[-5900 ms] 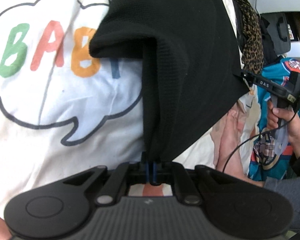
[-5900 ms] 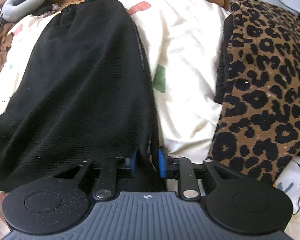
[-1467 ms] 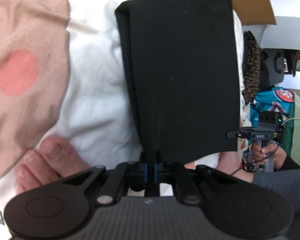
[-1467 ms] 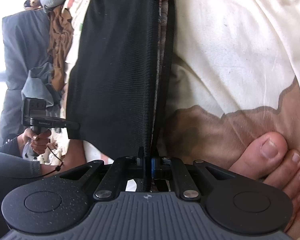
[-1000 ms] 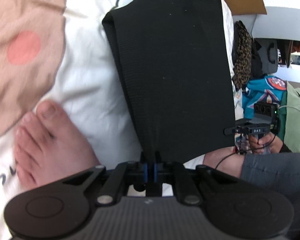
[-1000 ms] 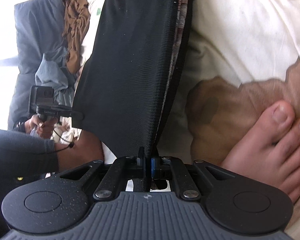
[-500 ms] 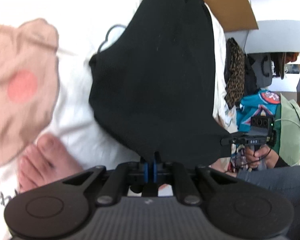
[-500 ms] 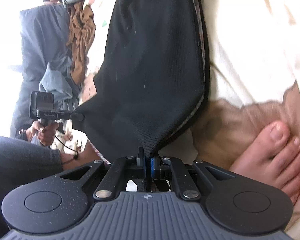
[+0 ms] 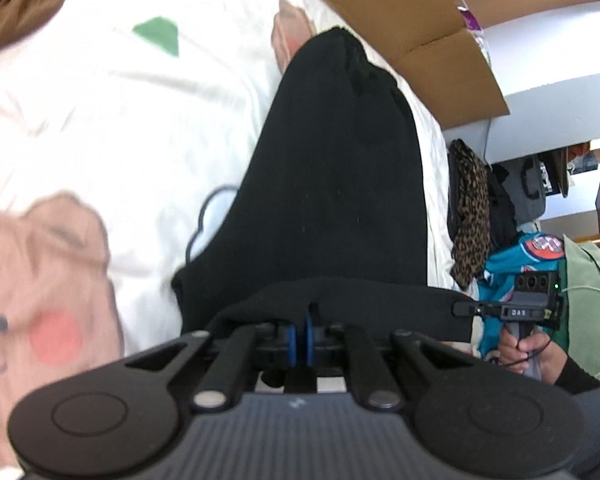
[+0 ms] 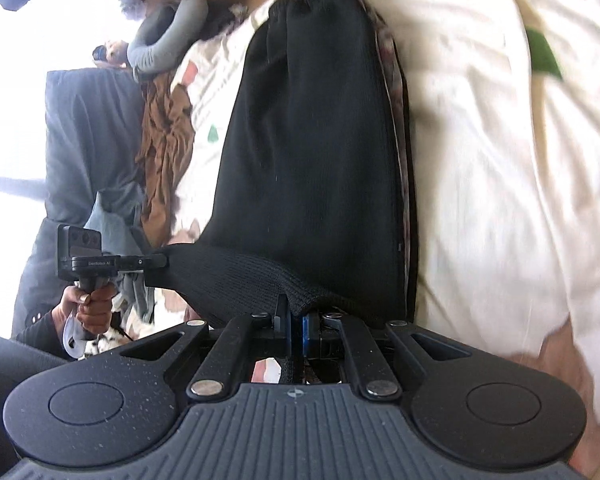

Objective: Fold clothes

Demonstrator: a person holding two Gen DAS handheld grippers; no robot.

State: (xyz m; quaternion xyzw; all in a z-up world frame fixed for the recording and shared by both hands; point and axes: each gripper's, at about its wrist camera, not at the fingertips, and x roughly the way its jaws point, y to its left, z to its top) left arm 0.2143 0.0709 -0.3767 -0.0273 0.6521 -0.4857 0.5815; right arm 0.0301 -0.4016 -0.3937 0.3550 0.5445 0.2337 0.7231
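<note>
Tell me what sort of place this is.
Most likely a bedroom at home: a black garment lies on a cartoon-print bedsheet, with more clothes piled beside it and a cardboard box behind.

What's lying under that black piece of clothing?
The black garment lies on a cream bedsheet printed with bears and a green triangle. A blue cloud print shows at its edge; whatever else it covers is hidden.
</note>
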